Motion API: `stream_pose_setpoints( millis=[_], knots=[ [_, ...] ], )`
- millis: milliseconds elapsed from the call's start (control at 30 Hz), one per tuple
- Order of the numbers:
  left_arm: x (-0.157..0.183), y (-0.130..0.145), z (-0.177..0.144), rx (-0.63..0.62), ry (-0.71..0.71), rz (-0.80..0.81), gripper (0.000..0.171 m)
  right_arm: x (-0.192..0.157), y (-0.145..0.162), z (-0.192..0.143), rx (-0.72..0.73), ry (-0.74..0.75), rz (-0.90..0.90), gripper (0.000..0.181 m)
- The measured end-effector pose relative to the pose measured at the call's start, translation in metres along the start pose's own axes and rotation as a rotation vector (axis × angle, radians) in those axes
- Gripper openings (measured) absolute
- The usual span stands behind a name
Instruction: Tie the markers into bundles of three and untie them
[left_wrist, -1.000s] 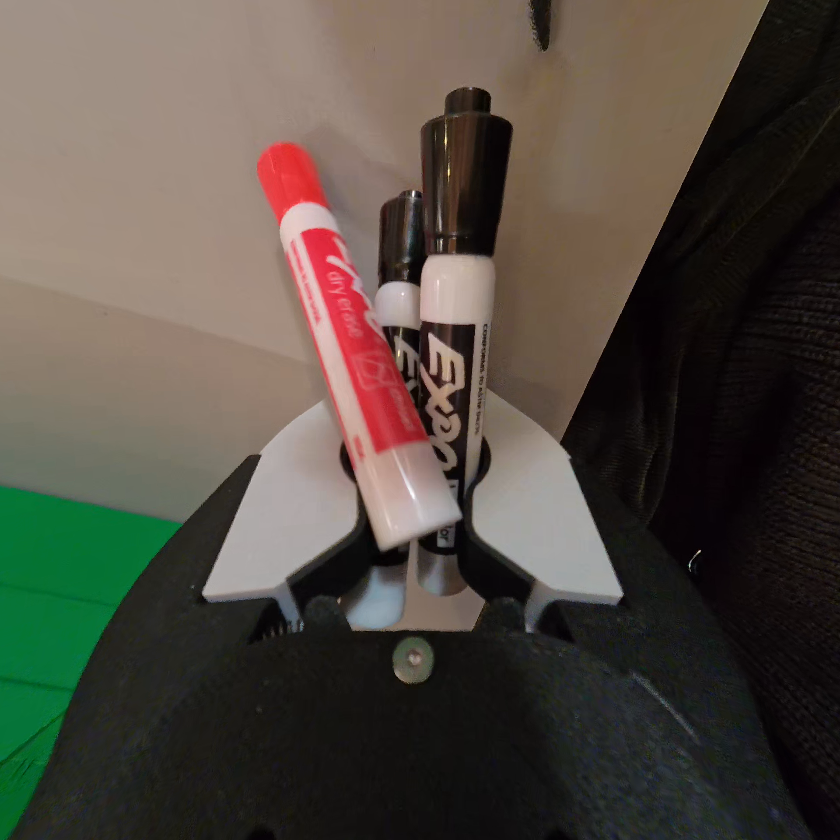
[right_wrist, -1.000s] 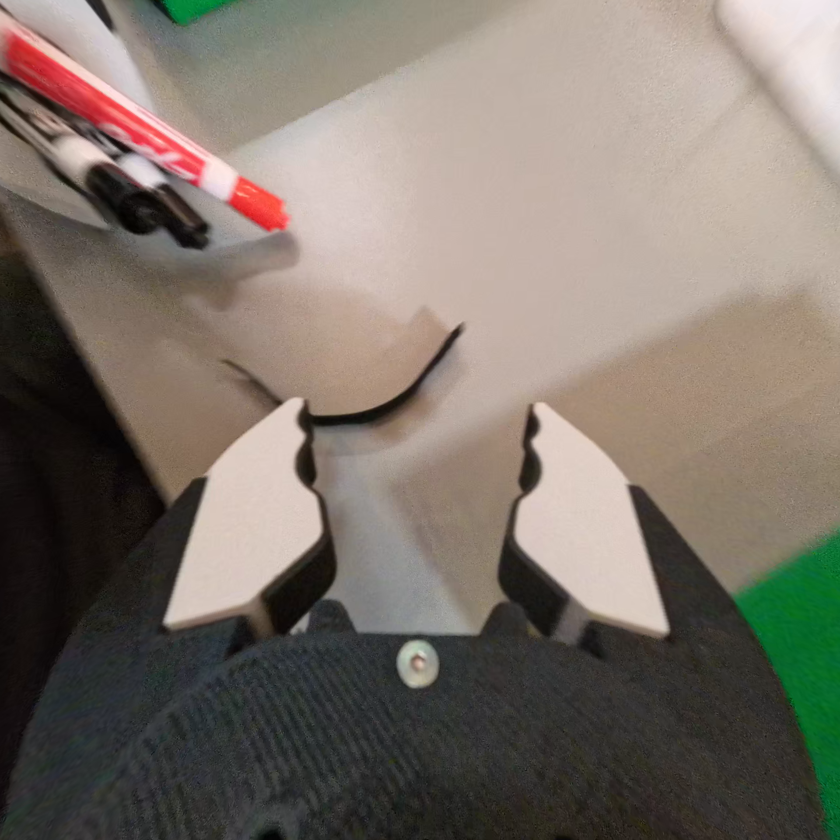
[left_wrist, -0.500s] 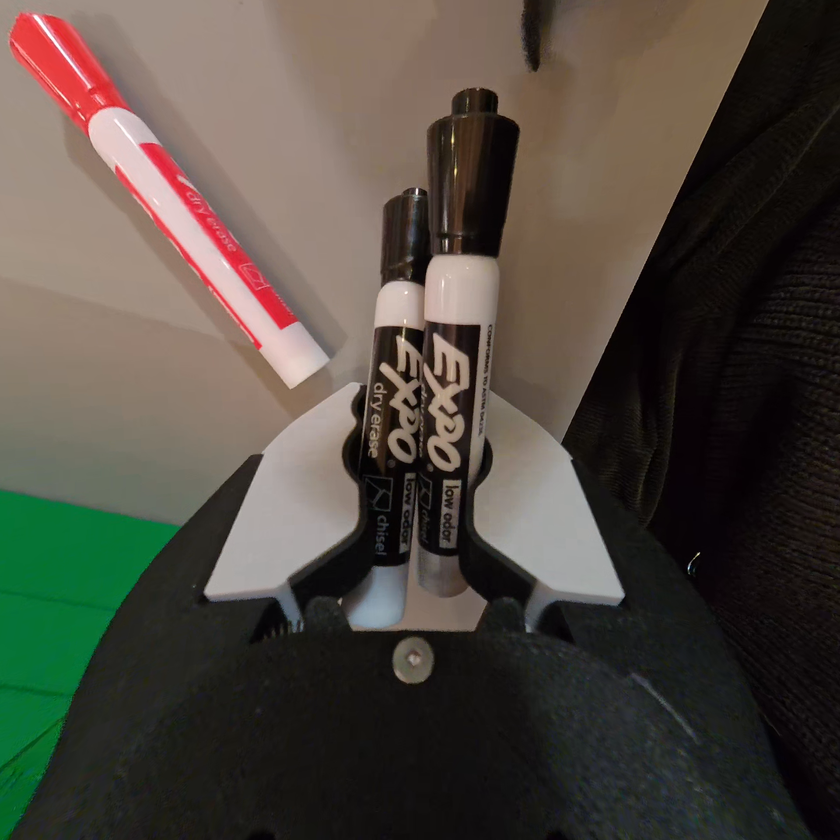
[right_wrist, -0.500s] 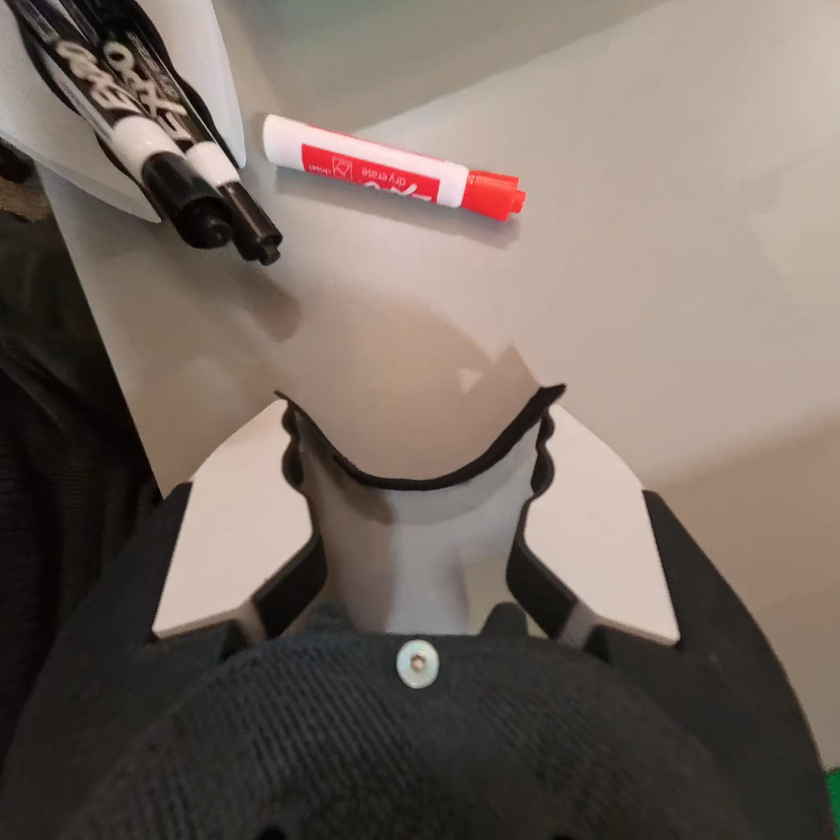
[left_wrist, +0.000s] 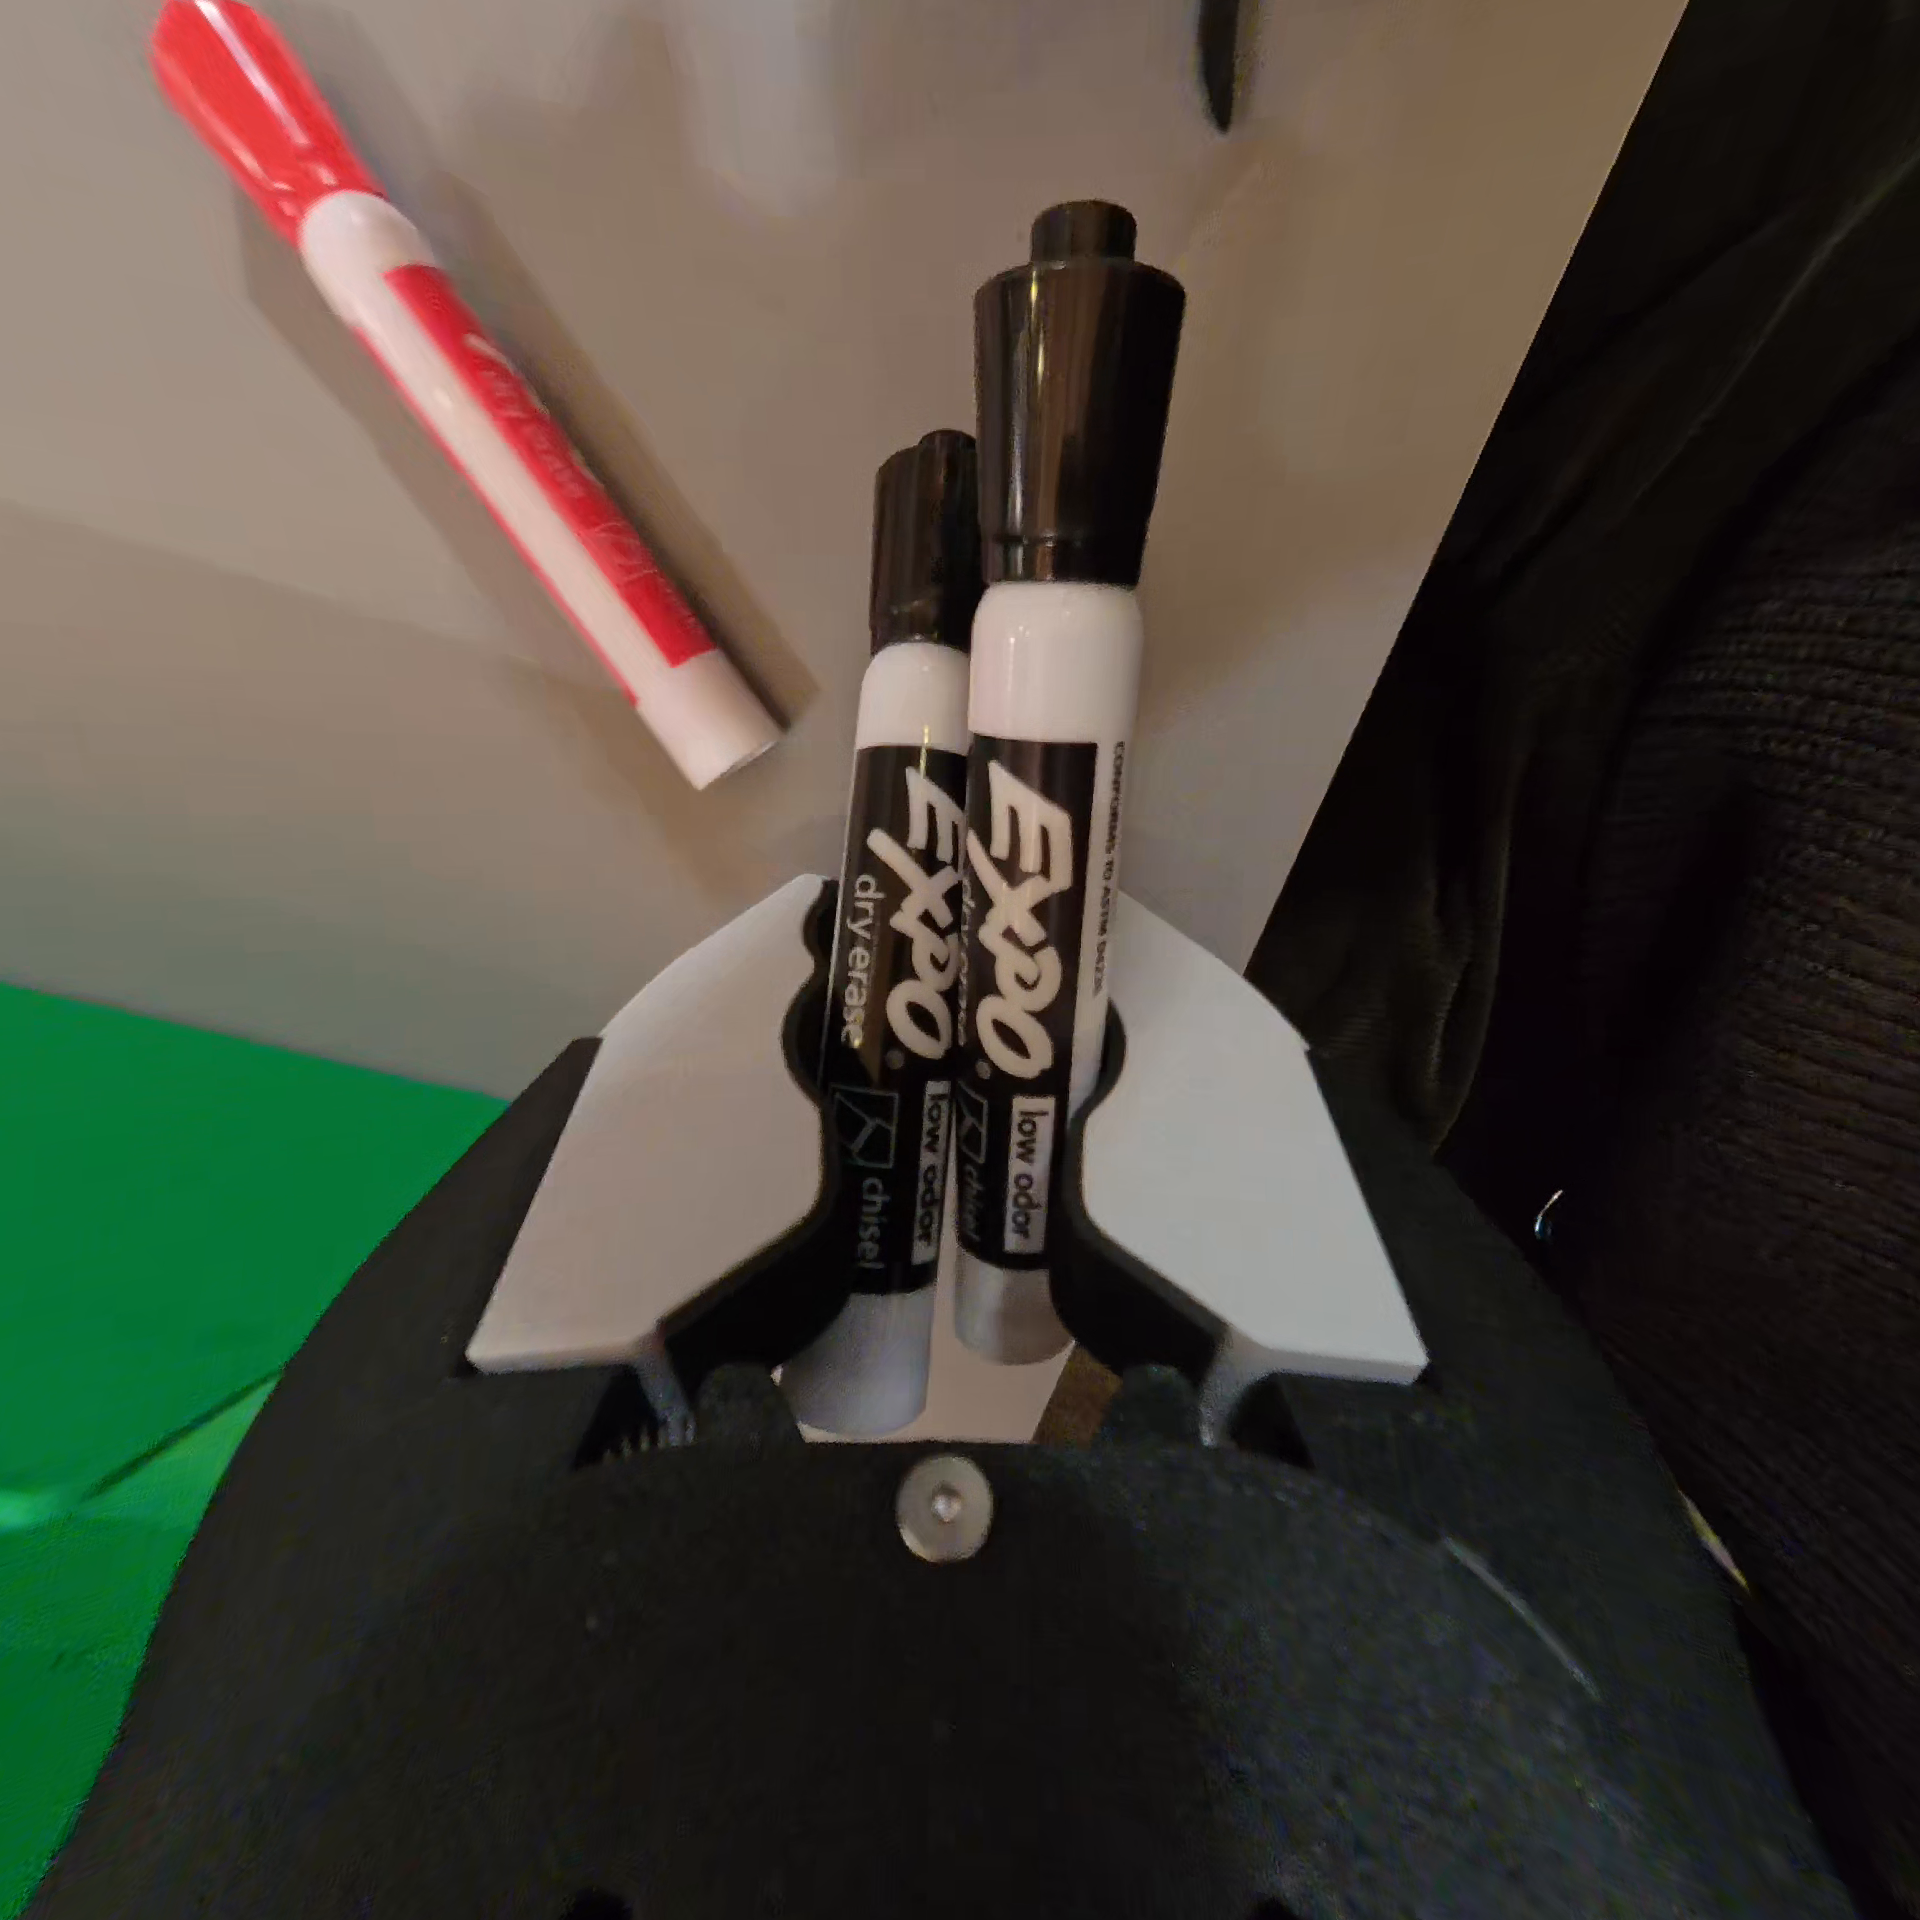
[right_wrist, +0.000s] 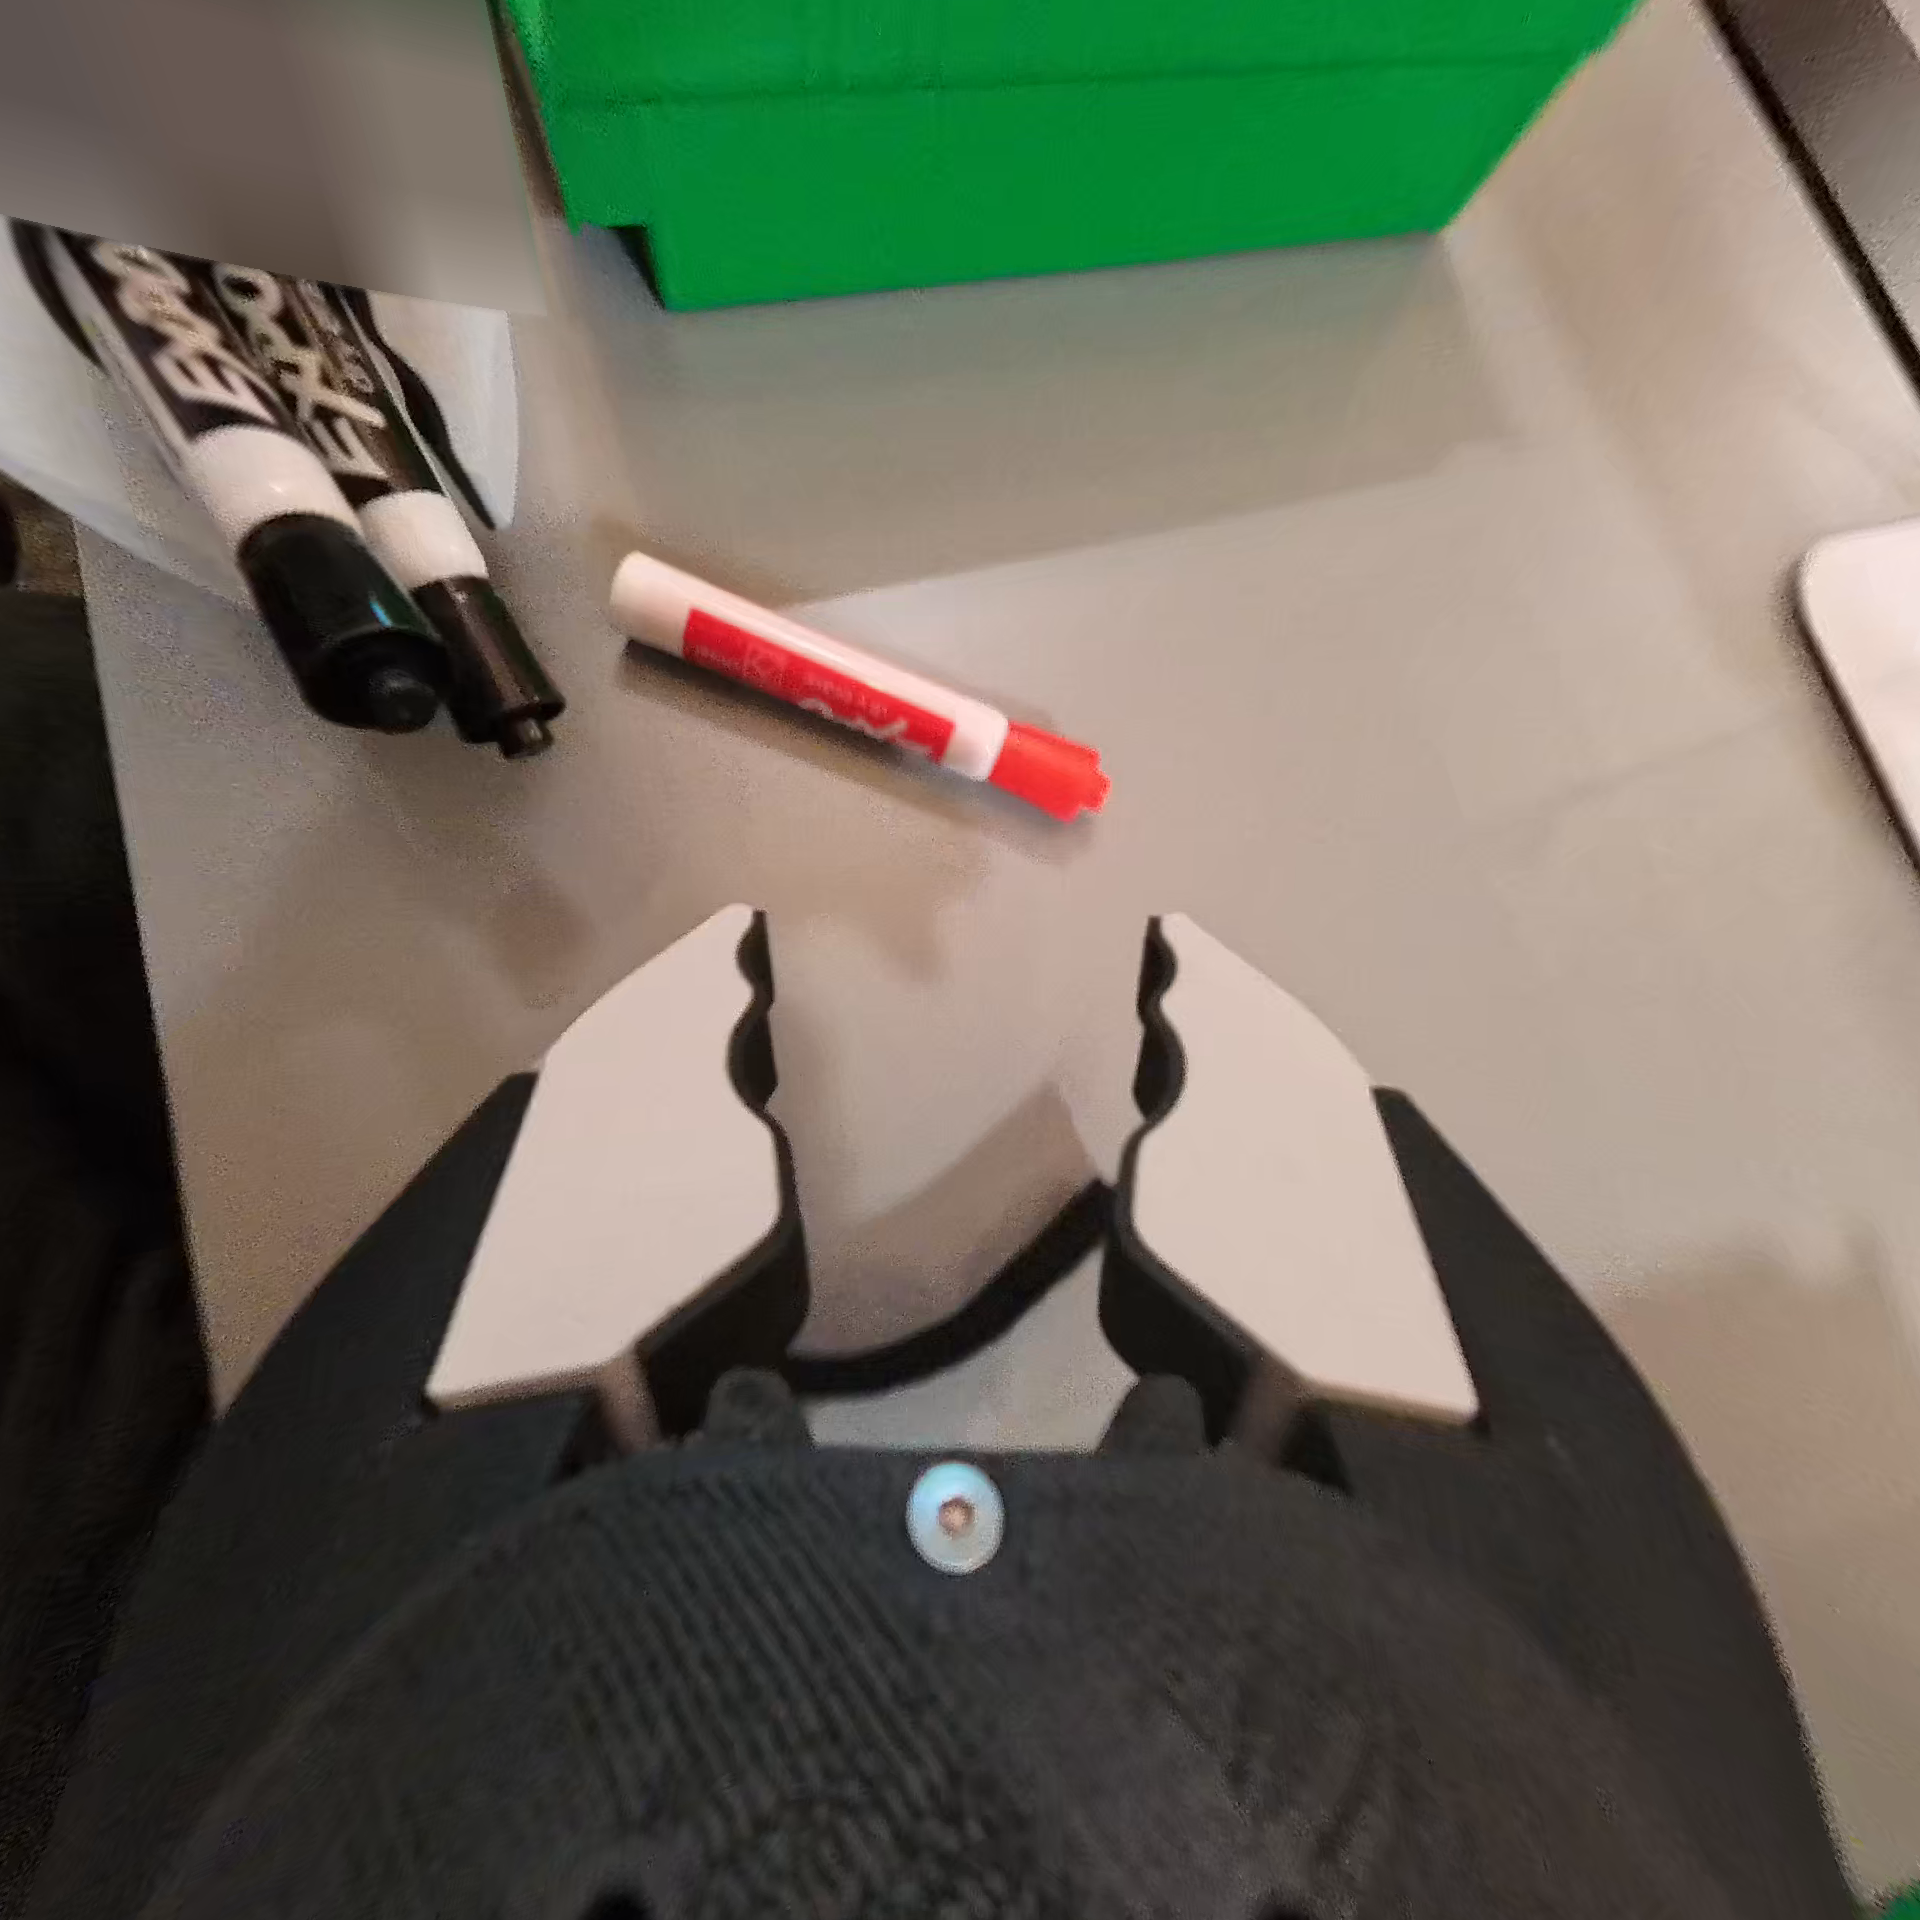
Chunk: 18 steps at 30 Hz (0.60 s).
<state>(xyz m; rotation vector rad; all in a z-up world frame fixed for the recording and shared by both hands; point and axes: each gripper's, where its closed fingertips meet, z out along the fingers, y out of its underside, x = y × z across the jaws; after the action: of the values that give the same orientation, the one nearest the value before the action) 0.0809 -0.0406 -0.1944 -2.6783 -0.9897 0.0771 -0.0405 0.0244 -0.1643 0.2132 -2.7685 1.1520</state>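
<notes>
My left gripper (left_wrist: 961, 914) is shut on two black dry-erase markers (left_wrist: 1049, 727), held side by side with their caps pointing away from me. A red dry-erase marker (left_wrist: 457, 405) lies loose on the grey table (left_wrist: 260, 748) to their left. In the right wrist view the red marker (right_wrist: 852, 686) lies on the table ahead of my right gripper (right_wrist: 951, 920), which is open and empty, a short way back from it. The two black markers (right_wrist: 343, 561) in the left gripper show at the upper left of that view.
A green box (right_wrist: 1039, 145) stands on the table beyond the red marker; its green also shows at the lower left of the left wrist view (left_wrist: 187, 1195). A person's dark knitted sleeve (left_wrist: 1662, 831) is on the right. A white object's corner (right_wrist: 1870, 665) lies at far right.
The red marker slipped out of my left gripper and fell onto the table, where it now lies. My right gripper has moved back and tilted so the marker and green box come into view.
</notes>
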Motion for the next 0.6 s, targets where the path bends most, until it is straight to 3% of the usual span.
stream_pose_setpoints(
  millis=[167,300,367,500,600],
  knots=[
    [-0.001,0.009,-0.009,-0.006,-0.016,-0.017,0.046,-0.011,-0.015,0.044,-0.052,-0.265,-0.206,0.065],
    [0.005,0.011,-0.012,0.021,-0.004,-0.018,0.046,-0.014,0.002,0.056,-0.162,-0.401,-0.335,0.025],
    [0.004,0.009,-0.012,0.043,-0.011,-0.025,0.046,-0.013,0.006,0.054,-0.185,-0.401,-0.330,0.022],
    [-0.003,-0.002,-0.012,0.117,-0.043,-0.034,0.046,0.002,0.016,0.043,-0.201,-0.256,-0.278,0.020],
    [-0.010,-0.009,-0.008,0.143,-0.103,-0.030,0.046,0.012,0.010,0.017,-0.124,-0.193,-0.152,0.019]
  ],
)
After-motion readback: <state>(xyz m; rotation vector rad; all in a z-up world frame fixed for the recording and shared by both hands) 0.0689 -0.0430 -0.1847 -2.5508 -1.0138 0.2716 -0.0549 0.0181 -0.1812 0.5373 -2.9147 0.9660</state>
